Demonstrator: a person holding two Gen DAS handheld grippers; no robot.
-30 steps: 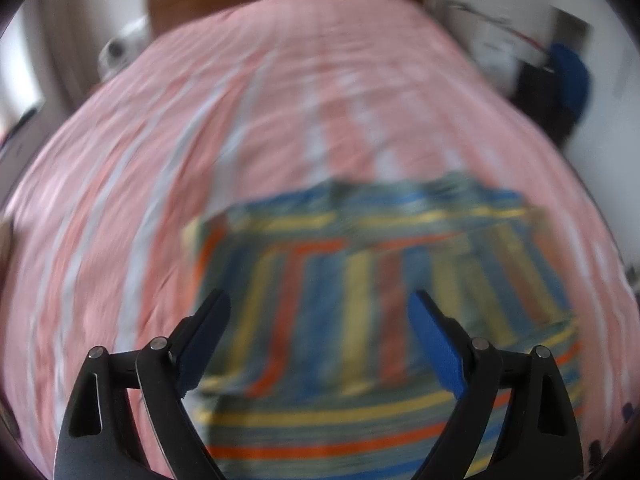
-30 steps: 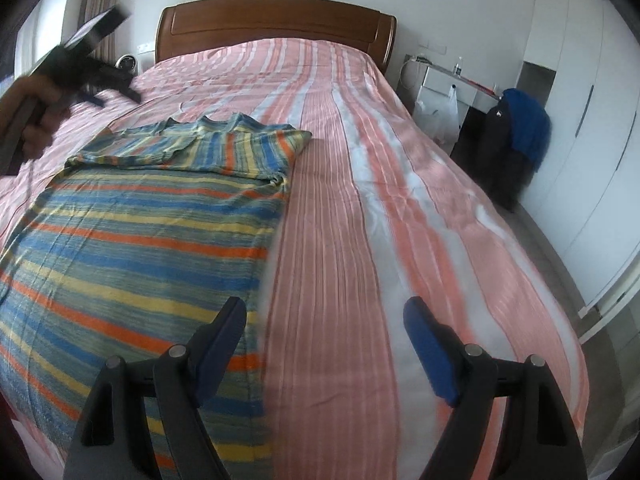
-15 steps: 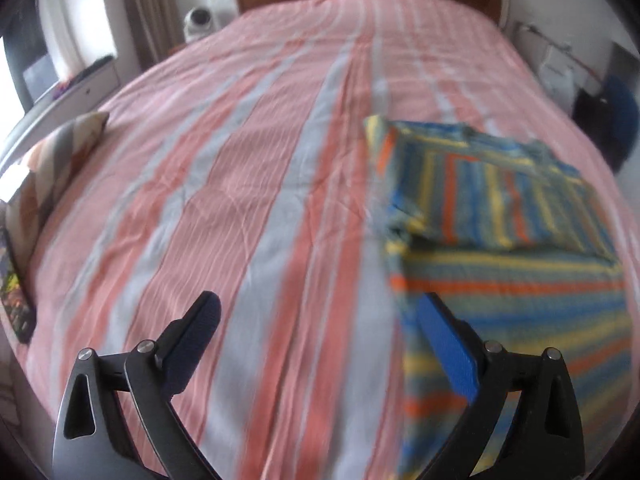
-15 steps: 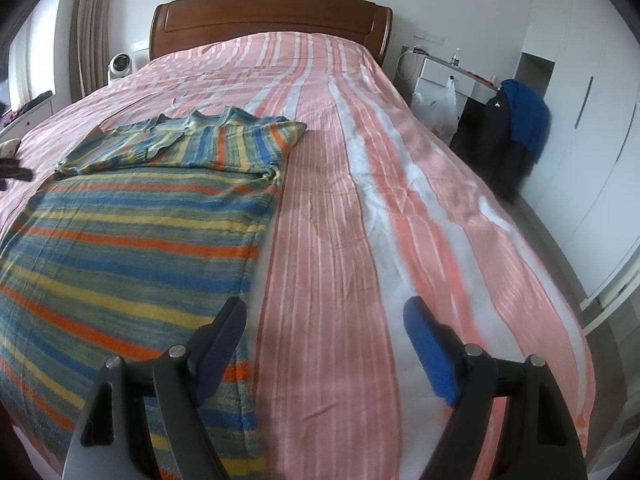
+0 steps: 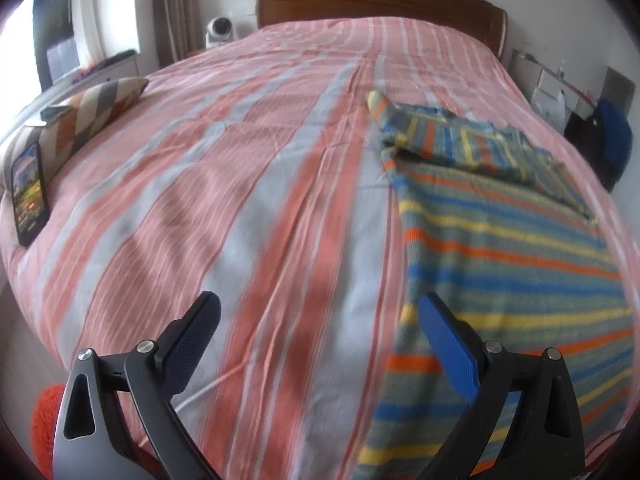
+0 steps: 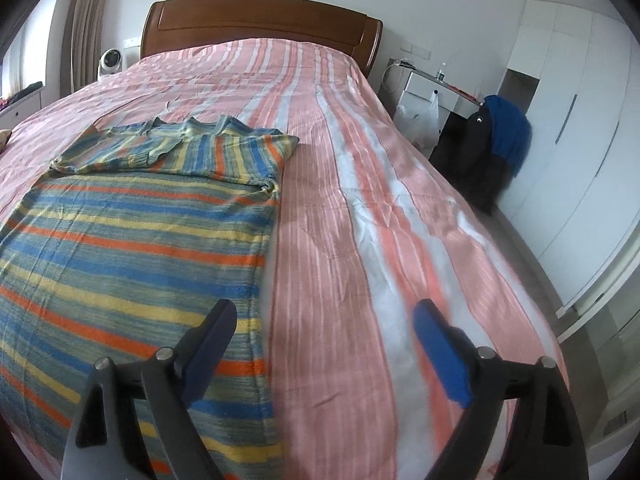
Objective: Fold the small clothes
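The left tool (image 5: 320,336) hangs released over bare bed (image 5: 248,184), off the shirt's (image 5: 504,264) left edge. The shirt lies near the bed's foot, top folded over. The right tool (image 6: 324,340), also released, straddles its right edge; a one-layer pinch would skew the fold.

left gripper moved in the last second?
Yes. The left gripper swung left: the striped shirt, which lay between its open fingers, is now off to their right, and the patterned pillow has come into view.

My left gripper (image 5: 318,312) hovers with fingers spread above the bed (image 5: 248,184); the striped shirt (image 5: 500,248) lies along its right edge.
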